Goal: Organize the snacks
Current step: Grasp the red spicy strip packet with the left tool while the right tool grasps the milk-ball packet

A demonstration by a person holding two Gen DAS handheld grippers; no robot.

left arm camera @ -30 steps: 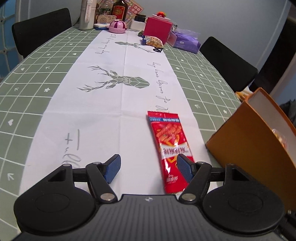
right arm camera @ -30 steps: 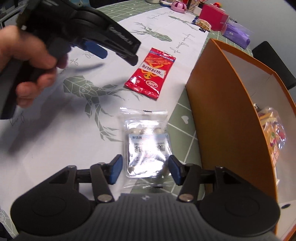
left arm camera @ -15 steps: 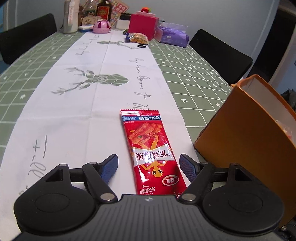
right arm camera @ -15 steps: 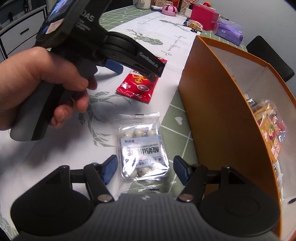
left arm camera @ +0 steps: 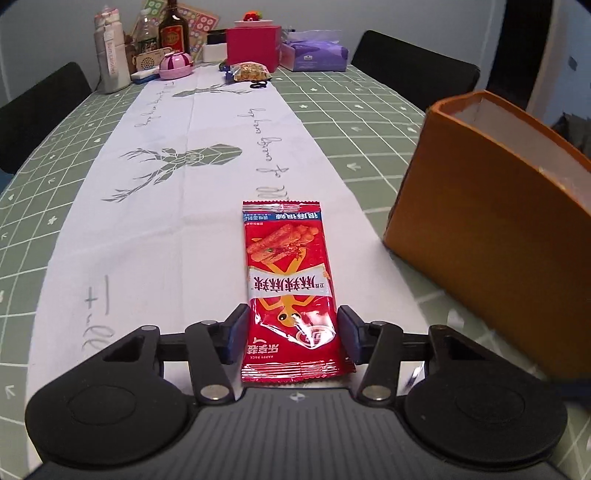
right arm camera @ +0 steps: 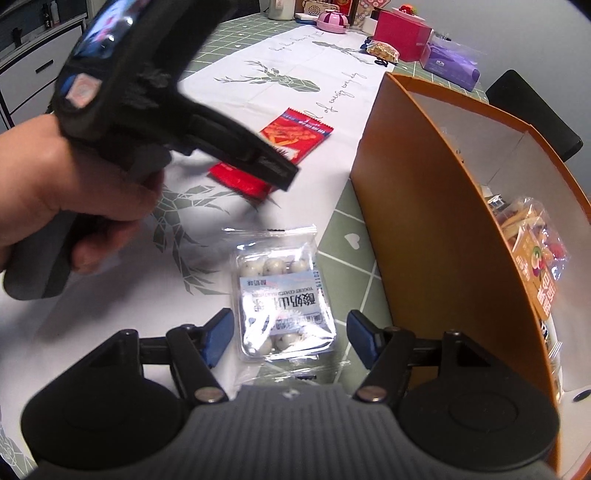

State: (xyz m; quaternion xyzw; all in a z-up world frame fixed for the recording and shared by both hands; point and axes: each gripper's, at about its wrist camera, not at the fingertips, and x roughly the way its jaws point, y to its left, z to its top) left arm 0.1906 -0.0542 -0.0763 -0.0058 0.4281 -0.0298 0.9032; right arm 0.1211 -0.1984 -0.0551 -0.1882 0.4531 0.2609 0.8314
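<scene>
A red snack packet [left arm camera: 288, 273] lies flat on the white table runner [left arm camera: 155, 236]. My left gripper [left arm camera: 291, 336] straddles its near end, jaws closing, and both pads meet the packet's edges, where the wrapper crinkles. In the right wrist view a hand [right arm camera: 55, 177] holds that gripper low over the red packet [right arm camera: 299, 133]. My right gripper [right arm camera: 291, 336] stands open around a clear bag of white yogurt balls [right arm camera: 284, 295], with a gap at each pad. An open orange box [left arm camera: 480, 229] stands to the right; seen from the right wrist, the box [right arm camera: 424, 221] holds bagged snacks [right arm camera: 535, 258].
At the table's far end stand a pink box [left arm camera: 253, 46], a purple tissue pack [left arm camera: 314, 55], bottles [left arm camera: 171, 33] and a small snack bag [left arm camera: 251, 72]. Black chairs [left arm camera: 413, 70] line the sides. A green grid cloth [left arm camera: 362, 122] covers the table.
My left gripper came down and forward over the red packet, and its jaws narrowed onto the near end. The right jaws widened a little around the clear bag.
</scene>
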